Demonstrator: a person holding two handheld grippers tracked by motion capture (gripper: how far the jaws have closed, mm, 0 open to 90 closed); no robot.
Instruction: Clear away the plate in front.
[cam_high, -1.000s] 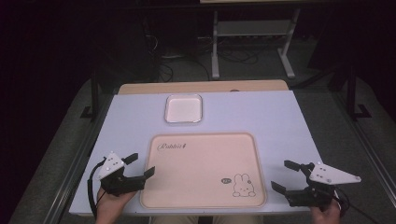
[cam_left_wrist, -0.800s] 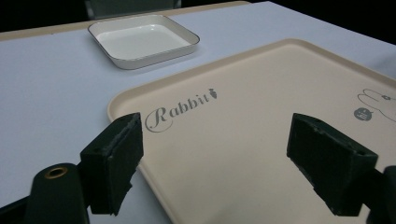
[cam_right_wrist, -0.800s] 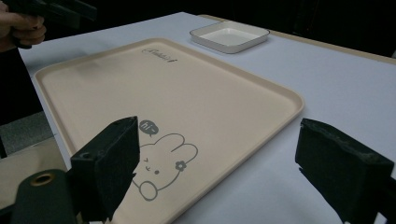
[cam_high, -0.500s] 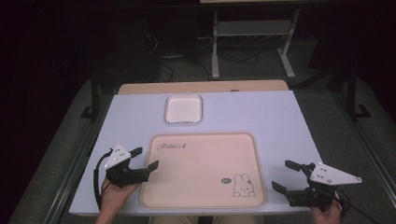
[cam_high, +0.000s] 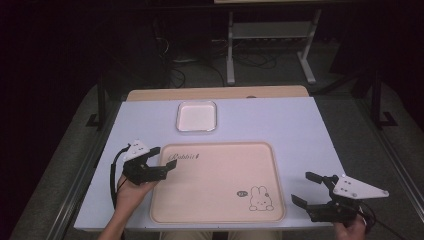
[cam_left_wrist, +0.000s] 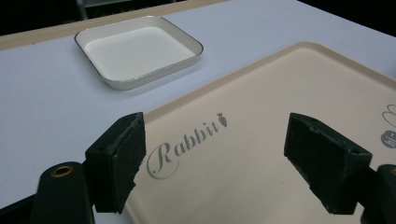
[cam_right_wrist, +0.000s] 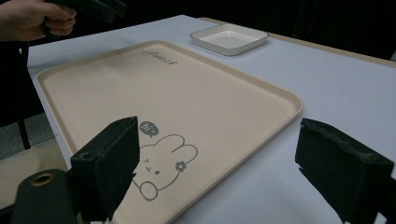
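The left tool (cam_high: 167, 160) is held with its jaws wide apart and nothing between them, poised over the near-left corner of the beige rabbit tray (cam_high: 210, 200), above the printed word "Rabbit" (cam_left_wrist: 187, 142). The right tool (cam_high: 306, 189) is likewise spread open and empty, positioned just beside the tray's right edge over the white bench (cam_high: 300, 130). Compared with half a second ago, the left tool has been moved forward and inward toward the tray's corner, while the right tool has stayed in place. Two tools, one tray and one small white square dish (cam_high: 196, 116) are counted. The dish is seen just beyond the tray's far edge, apart from it.
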